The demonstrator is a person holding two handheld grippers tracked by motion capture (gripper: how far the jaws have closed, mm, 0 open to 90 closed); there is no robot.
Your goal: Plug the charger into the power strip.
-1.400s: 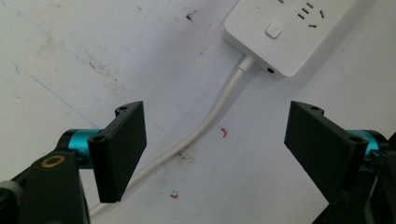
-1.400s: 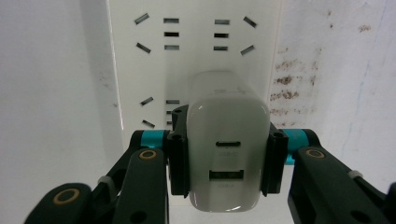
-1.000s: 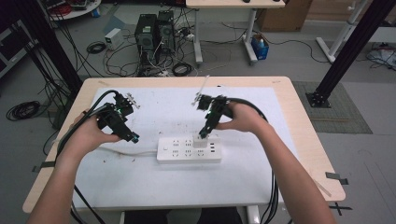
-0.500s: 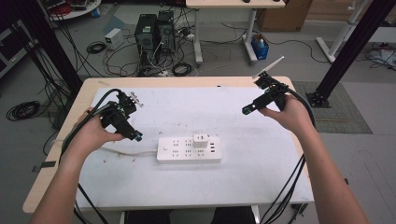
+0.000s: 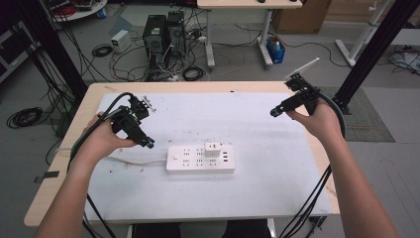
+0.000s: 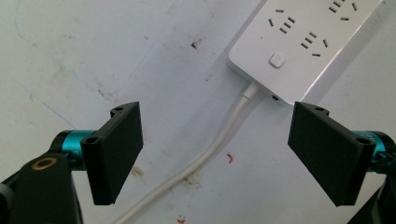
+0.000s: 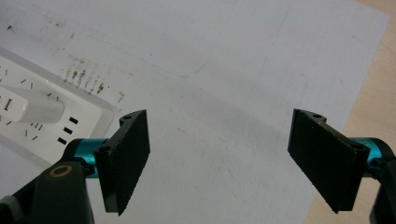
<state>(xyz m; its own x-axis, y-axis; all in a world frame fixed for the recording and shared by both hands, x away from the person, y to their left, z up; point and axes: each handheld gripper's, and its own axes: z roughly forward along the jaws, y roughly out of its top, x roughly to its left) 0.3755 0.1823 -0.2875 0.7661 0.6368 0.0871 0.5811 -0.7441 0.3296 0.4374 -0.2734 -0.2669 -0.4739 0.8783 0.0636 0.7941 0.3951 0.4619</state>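
The white power strip (image 5: 200, 158) lies mid-table with a white charger (image 5: 213, 148) plugged in; its cable (image 6: 205, 154) trails between the left gripper (image 6: 217, 151) jaws, wide apart and empty. Closing there could tug the strip askew. The right gripper (image 7: 219, 156), equally wide and empty, hovers well right of it

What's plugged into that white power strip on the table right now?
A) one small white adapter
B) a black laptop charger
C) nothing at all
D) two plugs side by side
A: a single small white adapter sits in the power strip, toward its right end; its other sockets are empty.
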